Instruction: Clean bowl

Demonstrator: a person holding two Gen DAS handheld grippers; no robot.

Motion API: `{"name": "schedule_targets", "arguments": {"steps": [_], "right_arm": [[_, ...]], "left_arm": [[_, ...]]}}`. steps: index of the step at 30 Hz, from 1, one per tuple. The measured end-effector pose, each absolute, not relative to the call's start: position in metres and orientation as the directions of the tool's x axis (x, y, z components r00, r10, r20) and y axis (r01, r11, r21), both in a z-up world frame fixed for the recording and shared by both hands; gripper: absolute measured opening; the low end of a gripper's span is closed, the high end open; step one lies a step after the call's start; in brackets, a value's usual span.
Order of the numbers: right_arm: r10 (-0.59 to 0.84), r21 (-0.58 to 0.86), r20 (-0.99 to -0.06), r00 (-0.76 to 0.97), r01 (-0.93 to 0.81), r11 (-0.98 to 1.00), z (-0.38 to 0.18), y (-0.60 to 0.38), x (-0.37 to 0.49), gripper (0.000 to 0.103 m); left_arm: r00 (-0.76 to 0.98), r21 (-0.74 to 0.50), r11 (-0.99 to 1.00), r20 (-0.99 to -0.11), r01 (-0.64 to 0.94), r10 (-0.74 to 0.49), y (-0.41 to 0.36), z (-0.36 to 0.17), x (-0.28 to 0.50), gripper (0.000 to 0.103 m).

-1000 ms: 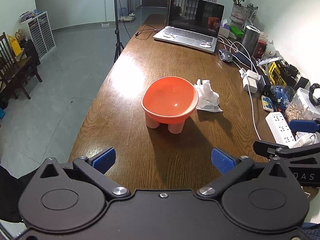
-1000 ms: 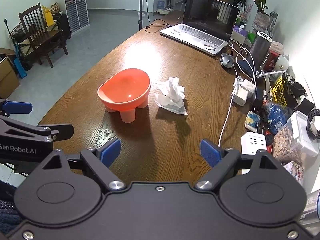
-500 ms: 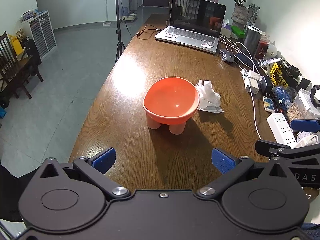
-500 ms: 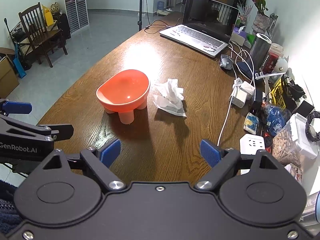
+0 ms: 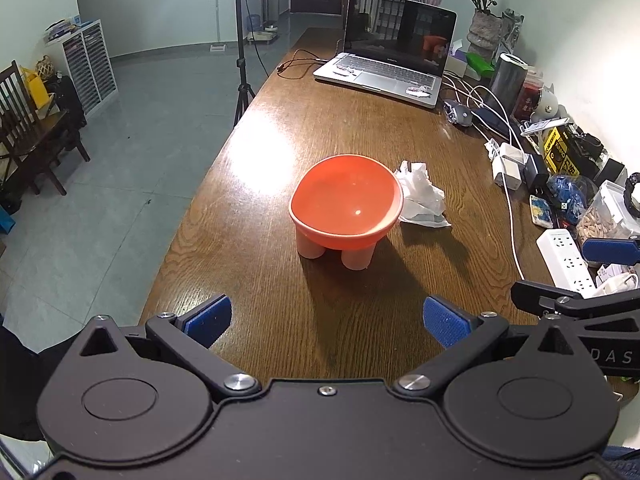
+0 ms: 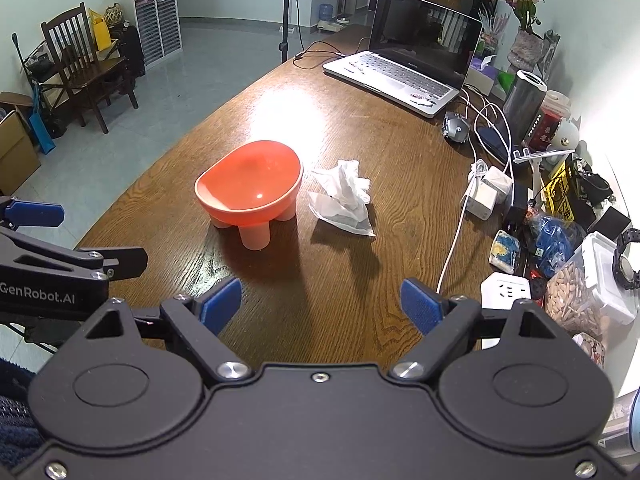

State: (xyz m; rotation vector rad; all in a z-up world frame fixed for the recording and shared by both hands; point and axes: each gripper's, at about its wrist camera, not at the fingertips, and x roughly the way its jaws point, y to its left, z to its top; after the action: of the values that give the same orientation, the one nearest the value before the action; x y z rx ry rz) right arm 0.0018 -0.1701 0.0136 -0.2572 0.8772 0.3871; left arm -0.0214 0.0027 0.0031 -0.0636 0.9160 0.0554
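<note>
An orange bowl (image 5: 346, 210) on short legs stands upright on the wooden table (image 5: 360, 136); it also shows in the right wrist view (image 6: 250, 190). A crumpled white tissue (image 5: 420, 200) lies just right of it, seen again in the right wrist view (image 6: 342, 196). My left gripper (image 5: 326, 320) is open and empty, short of the bowl. My right gripper (image 6: 320, 306) is open and empty, short of the tissue and to the right of the bowl.
An open laptop (image 5: 392, 64) sits at the far end. Cables, chargers, a power strip (image 5: 564, 256), a vase and boxes crowd the right edge. The table's left edge drops to the floor, with a tripod (image 5: 242, 60) beside it.
Both grippers have drifted slightly; the bowl and tissue sit a little differently in the views. Both stay open and empty.
</note>
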Motion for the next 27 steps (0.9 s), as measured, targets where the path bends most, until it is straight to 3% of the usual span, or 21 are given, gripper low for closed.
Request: {"name": "schedule_targets", "arguments": {"steps": [27], "right_arm": [[0.218,-0.07,-0.791,0.572,-0.438,0.896,0.012,-0.165,0.014,0.089]], "left_arm": [[0.601,-0.033,0.997,-0.799,-0.071,0.016,0.008,0.001,-0.013,0.103]]}}
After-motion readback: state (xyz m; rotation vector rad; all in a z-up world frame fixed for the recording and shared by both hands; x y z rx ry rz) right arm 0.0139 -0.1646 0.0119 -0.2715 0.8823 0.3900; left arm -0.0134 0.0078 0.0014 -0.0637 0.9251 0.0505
